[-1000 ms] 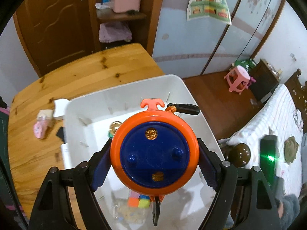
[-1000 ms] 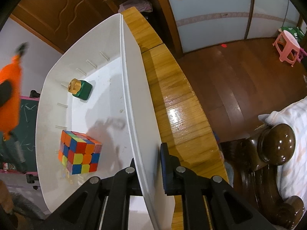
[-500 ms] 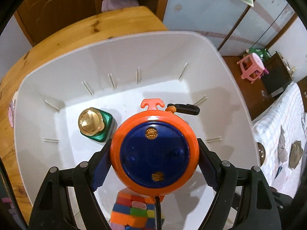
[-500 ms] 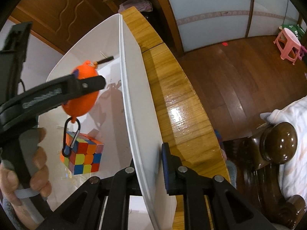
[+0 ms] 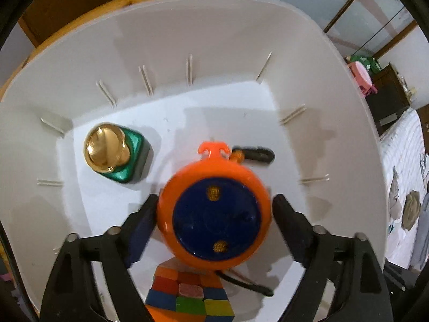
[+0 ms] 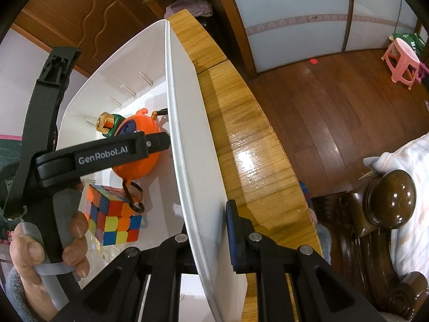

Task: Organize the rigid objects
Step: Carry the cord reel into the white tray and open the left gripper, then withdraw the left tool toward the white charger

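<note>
We see two handheld tongs of matte black plastic. The left tongs [image 5: 214, 225] carry dark blue pads [image 5: 142, 228] on the inner faces of their fingers, which widen into triangular cut-out frames, with round silver screws [image 5: 114, 230] at the joints. From the right wrist view, one black arm of the left tongs bears the white lettering "GenRobot.AI" [image 6: 103, 157]. The person's hand [image 6: 45, 244] wraps a grey handle [image 6: 64, 222], with a light grey strap below and a fuzzy grey-blue sleeve cuff [image 6: 13, 292] at the wrist. The right tongs [image 6: 211, 230] show the same black frames, silver screws and one blue pad [image 6: 232, 238].
</note>
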Action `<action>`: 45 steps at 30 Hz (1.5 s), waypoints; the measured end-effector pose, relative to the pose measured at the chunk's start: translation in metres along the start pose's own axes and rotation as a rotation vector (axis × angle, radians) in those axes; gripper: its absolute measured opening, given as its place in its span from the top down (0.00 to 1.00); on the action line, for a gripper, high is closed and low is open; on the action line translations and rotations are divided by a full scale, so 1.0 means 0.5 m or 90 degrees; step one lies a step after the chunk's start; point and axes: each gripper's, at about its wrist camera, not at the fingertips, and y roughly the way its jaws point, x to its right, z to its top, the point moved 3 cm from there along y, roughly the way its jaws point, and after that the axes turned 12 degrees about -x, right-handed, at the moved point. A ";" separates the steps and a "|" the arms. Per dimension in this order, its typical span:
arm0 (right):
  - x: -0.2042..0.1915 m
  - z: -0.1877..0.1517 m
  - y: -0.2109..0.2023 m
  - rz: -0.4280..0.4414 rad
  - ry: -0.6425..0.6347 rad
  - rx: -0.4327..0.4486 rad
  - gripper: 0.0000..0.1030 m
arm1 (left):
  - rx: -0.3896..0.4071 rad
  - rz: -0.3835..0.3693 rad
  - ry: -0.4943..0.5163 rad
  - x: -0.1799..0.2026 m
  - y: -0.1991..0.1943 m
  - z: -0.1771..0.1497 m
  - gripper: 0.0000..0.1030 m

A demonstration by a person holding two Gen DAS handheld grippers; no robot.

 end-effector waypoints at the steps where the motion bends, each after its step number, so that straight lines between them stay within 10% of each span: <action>1: 0.000 0.000 0.000 0.000 0.000 0.000 0.86 | 0.011 0.002 0.000 0.002 -0.008 -0.001 0.03; 22: -0.001 -0.004 0.021 -0.023 0.014 -0.016 0.86 | 0.100 0.005 0.011 -0.089 -0.201 -0.118 0.01; 35: -0.022 -0.017 0.007 -0.054 0.015 0.001 0.87 | 0.221 0.127 -0.061 -0.283 -0.342 -0.209 0.01; 45: -0.034 -0.014 0.001 -0.067 0.020 -0.001 0.87 | 0.210 0.177 -0.101 -0.424 -0.303 -0.201 0.01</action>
